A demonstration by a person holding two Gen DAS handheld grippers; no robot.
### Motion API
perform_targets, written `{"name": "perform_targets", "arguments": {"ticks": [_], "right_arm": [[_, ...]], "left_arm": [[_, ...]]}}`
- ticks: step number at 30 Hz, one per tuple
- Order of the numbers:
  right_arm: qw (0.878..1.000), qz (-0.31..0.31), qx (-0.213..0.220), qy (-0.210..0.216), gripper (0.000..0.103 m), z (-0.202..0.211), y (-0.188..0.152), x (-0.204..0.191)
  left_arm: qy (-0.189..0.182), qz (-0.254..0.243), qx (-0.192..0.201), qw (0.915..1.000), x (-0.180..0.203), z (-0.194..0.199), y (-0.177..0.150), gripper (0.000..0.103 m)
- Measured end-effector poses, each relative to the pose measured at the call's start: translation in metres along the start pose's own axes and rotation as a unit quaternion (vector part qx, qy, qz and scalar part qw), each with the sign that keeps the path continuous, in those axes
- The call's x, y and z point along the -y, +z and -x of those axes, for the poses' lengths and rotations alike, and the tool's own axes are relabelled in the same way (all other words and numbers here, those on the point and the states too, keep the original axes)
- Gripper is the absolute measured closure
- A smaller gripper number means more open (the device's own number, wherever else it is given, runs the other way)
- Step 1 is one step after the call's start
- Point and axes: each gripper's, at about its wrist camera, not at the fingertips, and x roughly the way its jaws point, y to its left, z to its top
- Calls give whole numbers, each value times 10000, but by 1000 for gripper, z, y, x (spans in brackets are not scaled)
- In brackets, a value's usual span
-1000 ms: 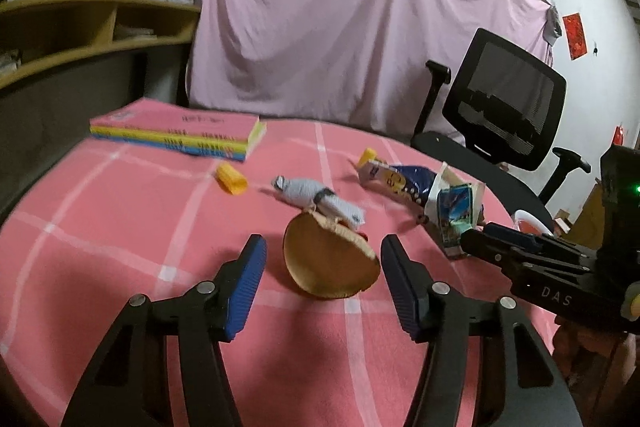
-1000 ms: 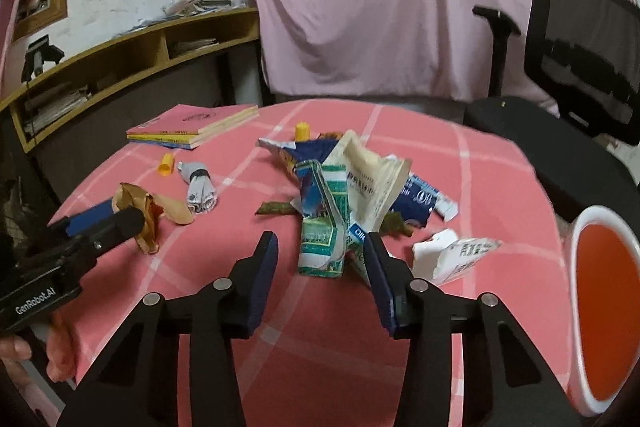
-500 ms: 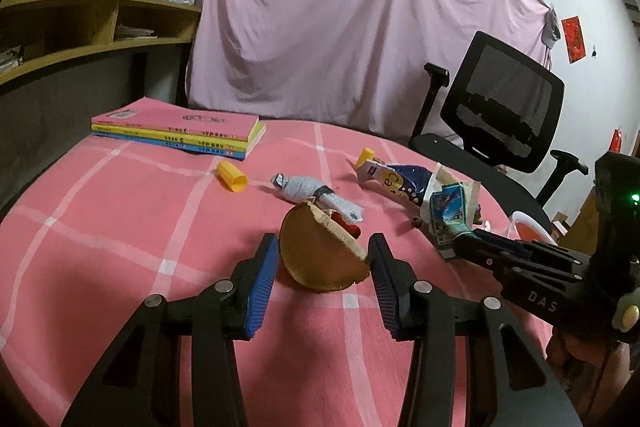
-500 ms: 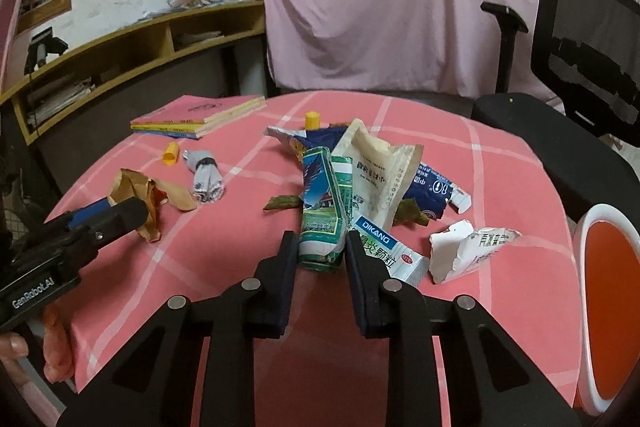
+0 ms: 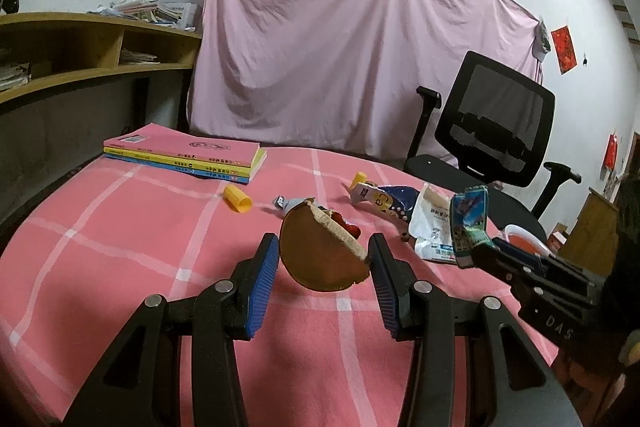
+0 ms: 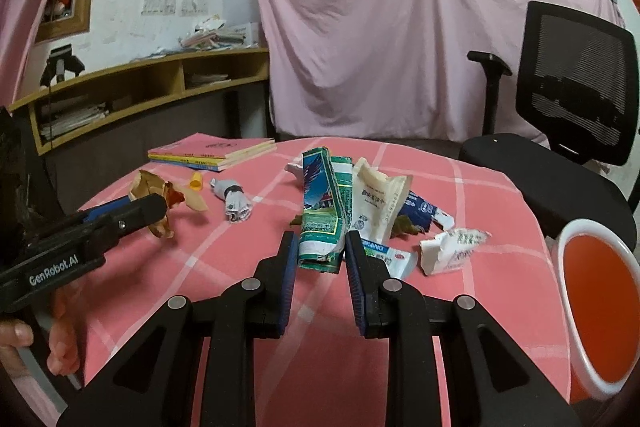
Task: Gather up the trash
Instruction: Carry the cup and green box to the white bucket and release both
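Trash is what I'm holding in both grippers: my right gripper (image 6: 321, 259) is clamped on the green carton (image 6: 322, 217), its long axis running away from me and tilting upward, and my left gripper (image 5: 325, 267) has its pads pressed against the brown wrapper (image 5: 320, 253), lifted off the pink bench (image 5: 140, 247). The red bin (image 6: 600, 311) sits at the bench's right edge, beside my right gripper, so I judge that hand is nearer for the drop. Left of the bin, on the bench, lie a white packet (image 6: 378, 205), a torn box (image 6: 452, 249) and a yellow cap (image 5: 237, 199).
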Motion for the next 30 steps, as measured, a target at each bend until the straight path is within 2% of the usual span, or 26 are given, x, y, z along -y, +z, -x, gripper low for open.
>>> {"name": "perform_targets", "arguments": {"ticks": [5, 10, 14, 17, 20, 22, 27, 30], "right_arm": [[9997, -79, 206, 91, 81, 7, -2, 3], [9977, -451, 446, 223, 81, 15, 0, 19], [9946, -648, 785, 182, 81, 32, 6, 34], [9906, -579, 1222, -224, 81, 56, 10, 53], [9842, -651, 1503, -672, 81, 74, 8, 76], [9769, -688, 1640, -1184, 81, 87, 2, 98], [9643, -1095, 1513, -1876, 81, 98, -15, 150], [9566, -1379, 1308, -2210, 81, 100, -30, 180]], "left_arm": [[-19, -175, 205, 9996, 12, 6, -1, 63], [62, -232, 293, 9993, 20, 2, 3, 63], [-73, -500, 414, 9979, 43, -1, 16, 63], [-401, -788, 550, 9946, 78, -9, 31, 63], [-770, -1174, 710, 9875, 122, -21, 41, 63], [-1037, -1332, 681, 9833, 148, -31, 42, 62], [-1709, -1674, 213, 9707, 214, -70, 37, 62], [-2143, -1641, -298, 9624, 248, -97, 34, 62]]}}
